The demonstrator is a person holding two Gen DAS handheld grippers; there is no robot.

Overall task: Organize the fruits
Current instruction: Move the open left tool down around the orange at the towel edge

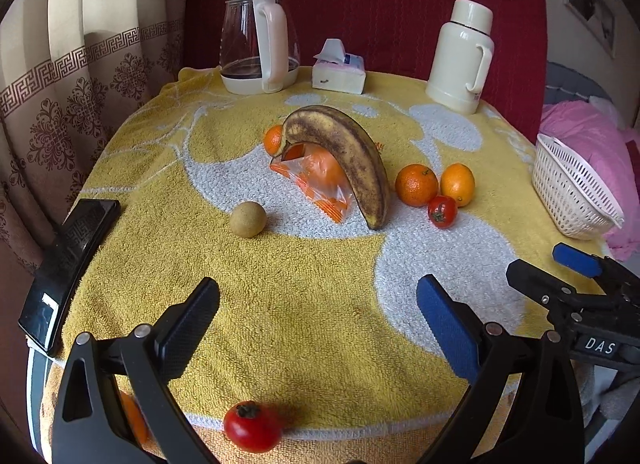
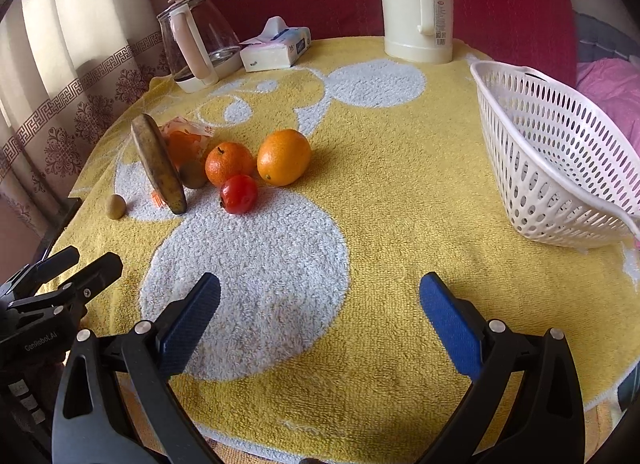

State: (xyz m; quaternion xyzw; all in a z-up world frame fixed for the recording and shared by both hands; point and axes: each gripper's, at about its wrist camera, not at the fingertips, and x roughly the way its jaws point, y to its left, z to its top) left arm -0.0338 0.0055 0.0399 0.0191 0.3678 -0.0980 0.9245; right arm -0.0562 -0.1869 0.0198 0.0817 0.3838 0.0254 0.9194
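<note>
A brown-spotted banana [image 1: 344,156] leans over an orange plastic bag [image 1: 320,180] mid-table, with a small orange [image 1: 274,140] behind it. Two oranges [image 1: 417,185] [image 1: 458,184] and a red tomato [image 1: 442,211] lie to its right; they also show in the right wrist view [image 2: 229,163] [image 2: 283,157] [image 2: 239,193]. A small tan round fruit [image 1: 248,219] lies left of the bag. Another tomato [image 1: 252,426] sits at the near edge. A white basket [image 2: 552,152] stands at the right. My left gripper [image 1: 318,304] and right gripper [image 2: 320,304] are open and empty above the towel.
A glass kettle [image 1: 258,48], a tissue pack [image 1: 339,72] and a cream thermos [image 1: 462,56] stand at the back. A black phone [image 1: 68,272] lies at the left edge. A yellow and white towel [image 2: 380,184] covers the round table. Another brownish fruit [image 2: 193,174] sits beside the banana.
</note>
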